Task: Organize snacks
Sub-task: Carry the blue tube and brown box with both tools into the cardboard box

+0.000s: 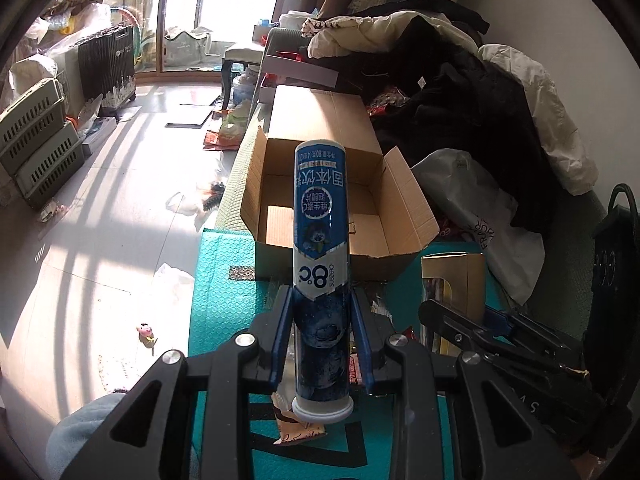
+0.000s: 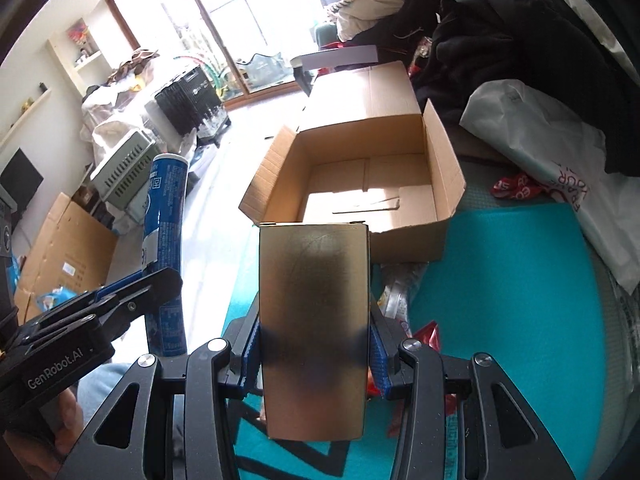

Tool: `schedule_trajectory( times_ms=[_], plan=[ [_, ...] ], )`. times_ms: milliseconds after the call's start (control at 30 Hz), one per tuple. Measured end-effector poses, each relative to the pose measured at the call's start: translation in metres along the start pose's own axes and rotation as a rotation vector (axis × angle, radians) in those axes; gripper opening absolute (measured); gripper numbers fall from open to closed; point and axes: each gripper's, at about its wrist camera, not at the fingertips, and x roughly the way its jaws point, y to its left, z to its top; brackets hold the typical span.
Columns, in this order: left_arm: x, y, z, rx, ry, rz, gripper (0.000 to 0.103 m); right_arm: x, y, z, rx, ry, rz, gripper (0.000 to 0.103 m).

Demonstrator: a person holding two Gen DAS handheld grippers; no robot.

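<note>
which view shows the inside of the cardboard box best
The right wrist view: the open brown cardboard box shows its whole bare, sunlit floor. In the left wrist view the same box is partly hidden behind the blue cylindrical tube.

A blue tablet tube (image 1: 321,264) with a white cap is held lengthwise, pointing toward an open, empty cardboard box (image 1: 404,208). A gold carton (image 2: 313,320) is held flat just before that box (image 2: 448,168).
</note>
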Motion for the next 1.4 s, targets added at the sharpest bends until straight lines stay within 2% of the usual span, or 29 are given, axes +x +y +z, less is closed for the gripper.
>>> schedule_trajectory(
  times_ms=[333, 633, 767, 1067, 1267, 1400],
  plan=[
    [0.029, -0.002, 0.064, 0.032, -0.073, -0.002, 0.028, 0.022, -0.001, 0.059, -0.042, -0.055, 0.004, 0.043],
    [0.091, 0.015, 0.092, 0.025, -0.032, 0.026, 0.028, 0.065, -0.011, 0.104, -0.084, -0.073, -0.031, 0.043],
    [0.116, 0.013, 0.100, 0.060, -0.021, 0.048, 0.028, 0.087, -0.022, 0.116, -0.075, -0.061, -0.047, 0.043],
    [0.172, 0.013, 0.108, 0.080, 0.054, 0.075, 0.028, 0.130, -0.039, 0.125, -0.059, -0.023, -0.100, 0.044],
    [0.190, 0.006, 0.105, 0.135, 0.077, 0.121, 0.028, 0.149, -0.049, 0.121, -0.040, 0.018, -0.123, 0.044],
    [0.199, 0.006, 0.102, 0.153, 0.103, 0.116, 0.028, 0.154, -0.054, 0.119, -0.030, 0.027, -0.134, 0.045]
  ],
)
